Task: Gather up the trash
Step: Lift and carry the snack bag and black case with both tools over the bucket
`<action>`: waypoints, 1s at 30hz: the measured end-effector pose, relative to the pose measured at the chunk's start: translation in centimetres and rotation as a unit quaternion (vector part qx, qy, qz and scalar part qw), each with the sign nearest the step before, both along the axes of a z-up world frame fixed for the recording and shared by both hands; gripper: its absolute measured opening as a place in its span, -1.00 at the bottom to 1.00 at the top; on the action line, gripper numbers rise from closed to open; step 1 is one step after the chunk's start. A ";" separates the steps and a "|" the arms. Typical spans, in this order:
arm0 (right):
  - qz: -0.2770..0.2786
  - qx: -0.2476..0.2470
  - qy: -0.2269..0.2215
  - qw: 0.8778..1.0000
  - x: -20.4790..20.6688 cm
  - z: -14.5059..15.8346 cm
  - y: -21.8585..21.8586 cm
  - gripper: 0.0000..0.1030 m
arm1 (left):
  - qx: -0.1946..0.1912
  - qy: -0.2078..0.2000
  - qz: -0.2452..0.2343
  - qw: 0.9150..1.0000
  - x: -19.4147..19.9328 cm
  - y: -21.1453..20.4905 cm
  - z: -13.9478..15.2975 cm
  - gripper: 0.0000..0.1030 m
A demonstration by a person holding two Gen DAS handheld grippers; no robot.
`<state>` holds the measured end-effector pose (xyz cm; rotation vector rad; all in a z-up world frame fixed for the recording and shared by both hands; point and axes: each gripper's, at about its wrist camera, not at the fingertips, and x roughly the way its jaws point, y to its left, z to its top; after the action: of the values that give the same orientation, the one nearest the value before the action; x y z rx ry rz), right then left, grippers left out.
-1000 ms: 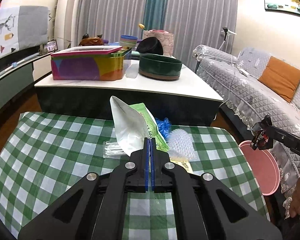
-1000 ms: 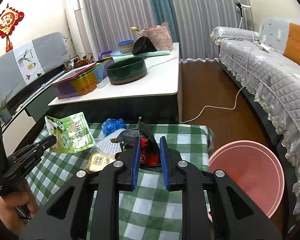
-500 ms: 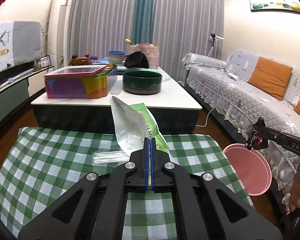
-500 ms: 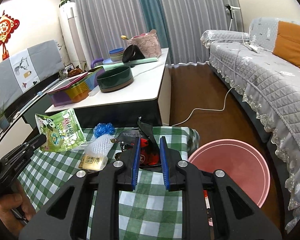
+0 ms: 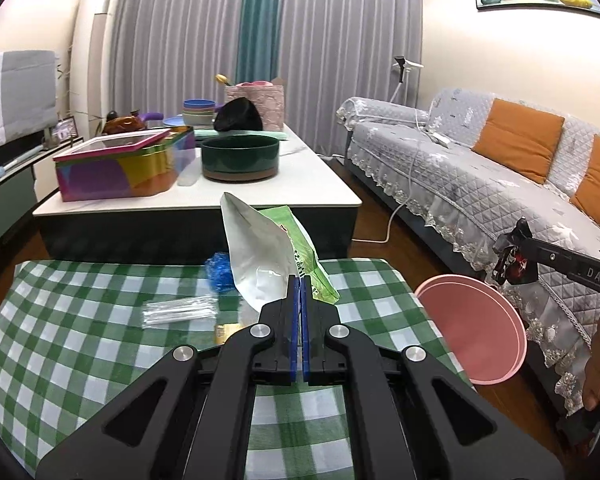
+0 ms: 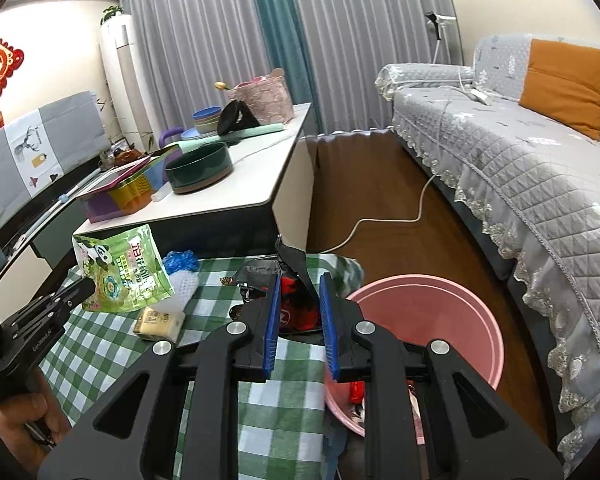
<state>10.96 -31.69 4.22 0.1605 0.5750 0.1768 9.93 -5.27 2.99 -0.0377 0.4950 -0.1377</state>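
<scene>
My left gripper [image 5: 299, 280] is shut on a green panda-print snack bag [image 5: 278, 258], held upright above the green checked table [image 5: 80, 344]; the bag [image 6: 122, 272] also shows at the left of the right wrist view. My right gripper [image 6: 299, 280] is shut on a crumpled black and red wrapper [image 6: 296, 300], lifted near the table's right edge; in the left wrist view the wrapper [image 5: 514, 260] hangs above the far rim of the pink bin. The pink bin [image 6: 432, 320] [image 5: 472, 332] stands on the floor to the right of the table, with some trash inside.
On the table lie a blue crumpled piece [image 6: 180, 261], a white bubble-wrap piece [image 6: 184, 284], a yellow packet [image 6: 158, 322] and a clear plastic sleeve [image 5: 180, 309]. A white coffee table [image 5: 220, 196] with bowls and a tin stands behind. A grey sofa [image 6: 520, 168] lines the right.
Both grippers have moved right toward the pink bin, each keeping its hold. The bin now sits larger and closer in both views.
</scene>
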 end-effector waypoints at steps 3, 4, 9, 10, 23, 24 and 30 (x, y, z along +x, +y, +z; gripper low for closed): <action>-0.008 -0.001 0.001 1.000 -0.1 0.0 -0.5 -0.62 | 0.001 0.000 -0.009 1.000 0.1 -0.7 -0.1 -0.98; -0.011 -0.001 0.002 1.000 -0.1 -0.1 -0.7 -0.62 | 0.001 0.000 -0.011 1.000 0.0 -0.9 -0.2 -0.98; -0.022 0.003 -0.002 1.000 -0.2 0.1 -1.8 -0.62 | 0.005 0.004 -0.027 1.000 -0.1 -2.3 -0.6 -0.98; -0.024 0.003 -0.002 1.000 -0.3 0.2 -1.9 -0.62 | 0.006 0.005 -0.029 1.000 -0.1 -2.6 -0.6 -0.98; -0.056 0.003 -0.014 0.998 -1.0 0.7 -5.1 -0.62 | 0.010 0.012 -0.060 0.998 0.0 -5.7 -1.0 -0.98; -0.058 0.004 -0.015 0.998 -1.1 0.7 -5.3 -0.62 | 0.011 0.013 -0.062 0.998 0.1 -6.1 -1.0 -0.98; -0.068 0.006 -0.015 0.998 -1.4 0.5 -6.6 -0.62 | 0.010 0.016 -0.075 0.997 0.4 -7.8 -0.7 -0.98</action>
<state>9.52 -38.31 4.72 0.2080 0.5313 0.0509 10.28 -13.03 2.32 0.0171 0.5308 -0.2796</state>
